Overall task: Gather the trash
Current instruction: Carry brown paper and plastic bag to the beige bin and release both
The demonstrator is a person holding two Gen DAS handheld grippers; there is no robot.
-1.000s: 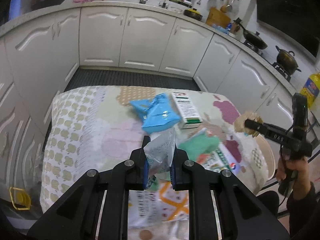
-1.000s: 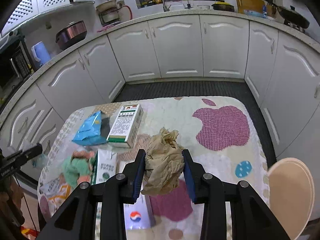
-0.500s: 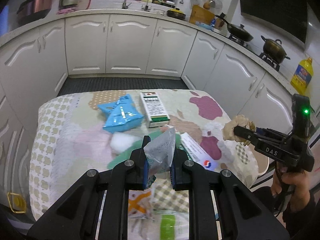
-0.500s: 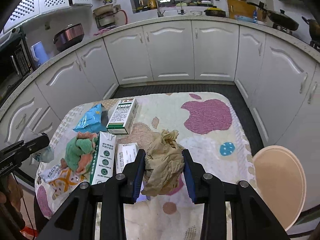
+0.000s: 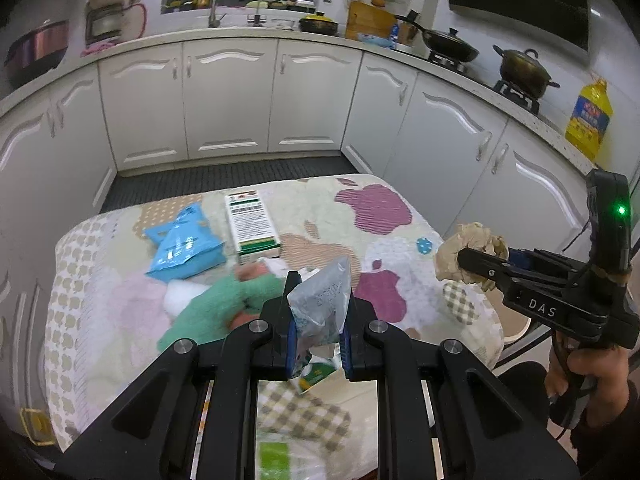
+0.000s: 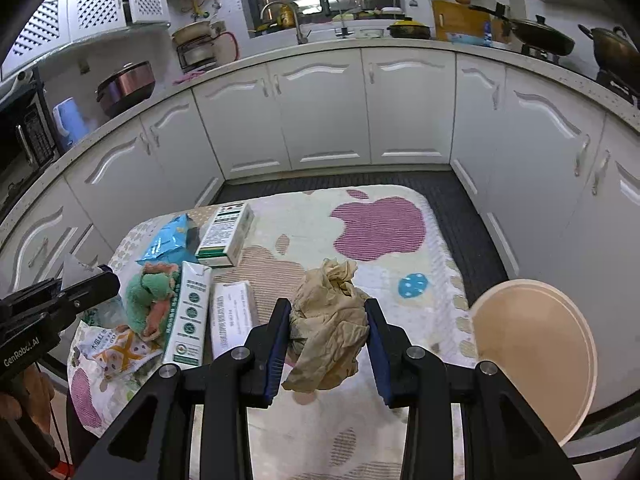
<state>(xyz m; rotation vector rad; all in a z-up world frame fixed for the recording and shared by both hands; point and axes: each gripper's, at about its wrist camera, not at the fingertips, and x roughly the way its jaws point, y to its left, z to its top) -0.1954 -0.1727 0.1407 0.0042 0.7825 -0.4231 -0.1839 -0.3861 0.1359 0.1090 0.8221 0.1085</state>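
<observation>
Trash: crumpled brown paper [image 6: 328,320] pinched by right gripper [image 6: 327,326], lifted above table [image 6: 384,200] | clear plastic wrapper [image 5: 320,300] clamped by left gripper [image 5: 319,312] | both raised, likely for carrying to a bin | boxes, blue pouch [image 5: 186,246] left on table

- The carton [image 6: 227,234] lies on the table [image 6: 360,264] at its far left, just right of the foil pouch [image 6: 167,240].
- Nearer than both lies the fuzzy sock [image 6: 148,292], with two cartons [image 6: 188,312] [image 6: 234,316] to its right.
- The stool [image 6: 532,364] stands right of the table.
</observation>
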